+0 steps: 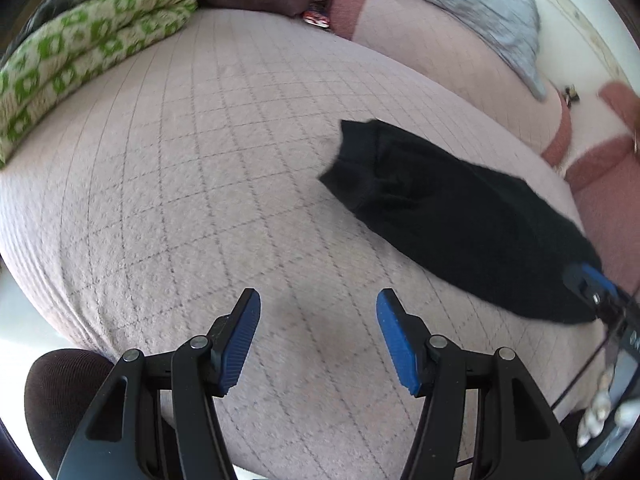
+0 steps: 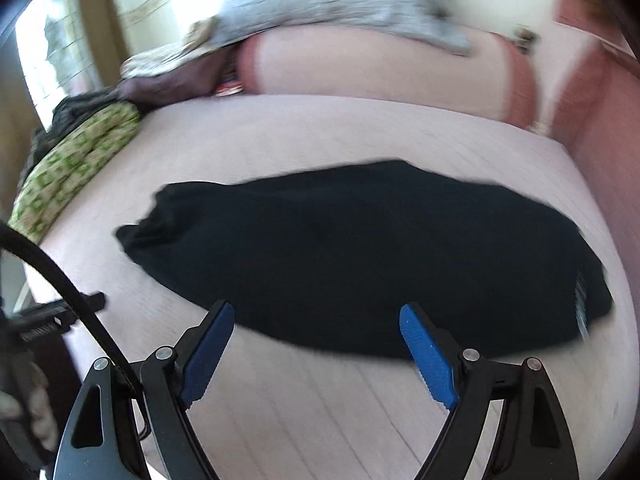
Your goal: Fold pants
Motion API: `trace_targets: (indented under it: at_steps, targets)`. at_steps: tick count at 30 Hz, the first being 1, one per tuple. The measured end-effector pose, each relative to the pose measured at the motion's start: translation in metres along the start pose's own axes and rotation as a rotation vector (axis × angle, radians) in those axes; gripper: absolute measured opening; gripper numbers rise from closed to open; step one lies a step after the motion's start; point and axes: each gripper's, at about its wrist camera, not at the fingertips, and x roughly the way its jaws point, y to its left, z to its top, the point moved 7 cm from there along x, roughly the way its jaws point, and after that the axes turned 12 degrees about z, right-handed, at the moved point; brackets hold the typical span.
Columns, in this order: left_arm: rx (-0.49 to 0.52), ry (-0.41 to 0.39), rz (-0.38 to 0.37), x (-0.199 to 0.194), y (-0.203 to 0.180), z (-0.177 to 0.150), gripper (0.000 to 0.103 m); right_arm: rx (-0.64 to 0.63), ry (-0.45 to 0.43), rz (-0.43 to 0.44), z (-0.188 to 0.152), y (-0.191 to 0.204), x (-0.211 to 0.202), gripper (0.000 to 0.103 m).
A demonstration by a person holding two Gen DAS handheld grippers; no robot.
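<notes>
Nearby, green patterned blanket (image 1: 92, 52) and grey pillow (image 1: 460, 4) beyond black pants (image 2: 360, 256).

Bright daylight floods in beyond the grey pillow (image 2: 340, 4), blowing out the wall there. Right wrist view is motion-blurred; fisheye edges bend and darken.

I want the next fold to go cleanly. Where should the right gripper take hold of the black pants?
Probably the near long edge of the black pants, approached from above and the front: the right gripper hangs open just before that edge, which lies flat on the pink quilt.
</notes>
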Motion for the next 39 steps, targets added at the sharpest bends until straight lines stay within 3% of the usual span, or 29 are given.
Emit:
trace_targets:
  at_steps: [6,11,15,21,22,25,26,27,36,38,39]
  targets:
    - [-0.093,0.014,-0.131,0.018,0.009,0.022,0.06,-0.209,0.132,0.095,0.055,0.052,0.073,0.089]
    - [-0.119,-0.017,-0.188,0.029,0.007,0.042,0.059,-0.243,0.237,0.158,0.089,0.082,0.139,0.089]
    - [-0.131,-0.032,-0.22,0.032,0.007,0.044,0.059,-0.324,0.321,0.144,0.102,0.106,0.188,0.089]
    - [-0.17,-0.049,-0.289,0.033,0.015,0.042,0.059,-0.442,0.45,0.094,0.089,0.126,0.233,0.088]
    - [-0.179,-0.047,-0.302,0.033,0.016,0.041,0.059,-0.46,0.447,0.096,0.087,0.128,0.234,0.087]
    - [-0.208,-0.038,-0.336,0.031,0.021,0.042,0.059,-0.432,0.438,0.131,0.088,0.131,0.228,0.054]
    - [-0.219,-0.033,-0.347,0.03,0.023,0.042,0.059,-0.418,0.439,0.129,0.088,0.129,0.227,0.036]
    - [-0.222,-0.031,-0.35,0.029,0.024,0.043,0.059,-0.387,0.437,0.138,0.089,0.124,0.223,0.029]
    - [-0.135,-0.017,-0.39,0.028,-0.015,0.058,0.059,-0.249,0.34,0.227,0.098,0.105,0.177,0.026]
    - [-0.136,0.01,-0.434,0.035,-0.028,0.063,0.052,-0.237,0.322,0.238,0.102,0.103,0.169,0.026]
    - [-0.144,0.03,-0.461,0.039,-0.032,0.064,0.038,-0.233,0.31,0.243,0.105,0.103,0.166,0.026]
